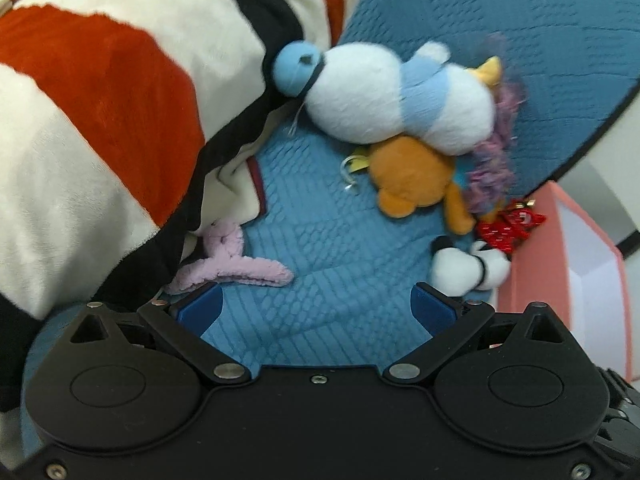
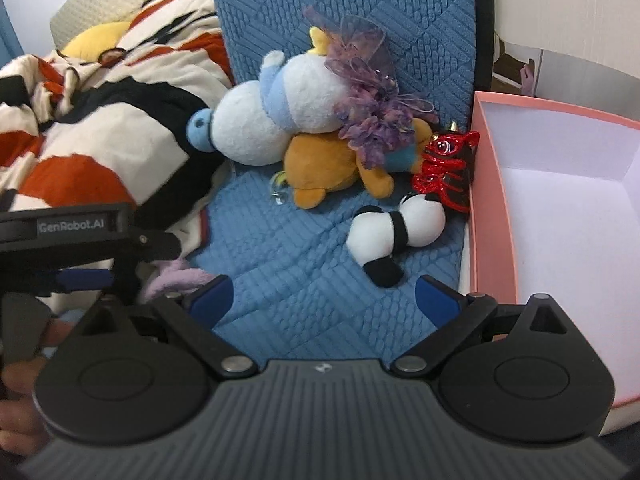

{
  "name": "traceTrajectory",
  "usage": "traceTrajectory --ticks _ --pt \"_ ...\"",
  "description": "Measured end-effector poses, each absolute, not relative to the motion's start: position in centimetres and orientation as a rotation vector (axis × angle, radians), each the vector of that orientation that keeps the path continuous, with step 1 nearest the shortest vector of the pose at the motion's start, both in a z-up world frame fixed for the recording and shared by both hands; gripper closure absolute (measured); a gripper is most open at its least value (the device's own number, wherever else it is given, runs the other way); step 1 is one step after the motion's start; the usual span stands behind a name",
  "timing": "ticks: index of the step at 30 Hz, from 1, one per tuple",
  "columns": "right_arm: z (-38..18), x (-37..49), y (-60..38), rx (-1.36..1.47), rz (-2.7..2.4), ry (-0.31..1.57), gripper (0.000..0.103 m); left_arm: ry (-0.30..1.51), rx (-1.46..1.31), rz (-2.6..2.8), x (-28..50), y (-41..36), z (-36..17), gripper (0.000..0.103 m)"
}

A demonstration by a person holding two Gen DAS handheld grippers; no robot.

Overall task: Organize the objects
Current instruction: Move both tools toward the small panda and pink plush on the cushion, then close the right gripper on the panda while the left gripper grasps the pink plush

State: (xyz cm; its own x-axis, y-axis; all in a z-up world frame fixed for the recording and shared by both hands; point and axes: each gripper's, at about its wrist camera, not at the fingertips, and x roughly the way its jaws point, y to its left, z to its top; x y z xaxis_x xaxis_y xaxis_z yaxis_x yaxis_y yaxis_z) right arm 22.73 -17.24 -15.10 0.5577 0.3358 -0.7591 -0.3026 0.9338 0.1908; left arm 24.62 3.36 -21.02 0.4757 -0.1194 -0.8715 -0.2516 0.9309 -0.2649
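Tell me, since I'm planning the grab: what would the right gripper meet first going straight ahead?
Probably the panda, lying just ahead of the open right gripper, slightly right of its centre line. Depth is unclear.

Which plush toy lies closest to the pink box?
The panda: small, black and white, alone on the blue cover beside the box. The white and orange plushes are stacked farther back.

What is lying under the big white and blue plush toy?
The white and blue plush rests on an orange plush, whose head and one limb stick out. A purple frilly piece covers the orange toy's middle; the rest underneath is hidden.
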Motion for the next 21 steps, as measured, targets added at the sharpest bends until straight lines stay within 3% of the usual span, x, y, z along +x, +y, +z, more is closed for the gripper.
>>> traceTrajectory --ticks 9,14,21 --pt "-19.9 26.0 -15.4 -0.089 0.375 0.912 0.004 1.152 -0.504 0.145 27.3 5.3 -25.6 0.01" --pt "-22.7 27.7 -14.7 -0.158 0.337 0.931 0.024 1.191 -0.514 0.186 28.2 5.8 -27.3 0.017" --pt "-25.2 29.8 -14.9 -0.178 0.3 0.96 0.028 1.217 -0.529 0.221 28.7 6.5 -29.6 0.025"
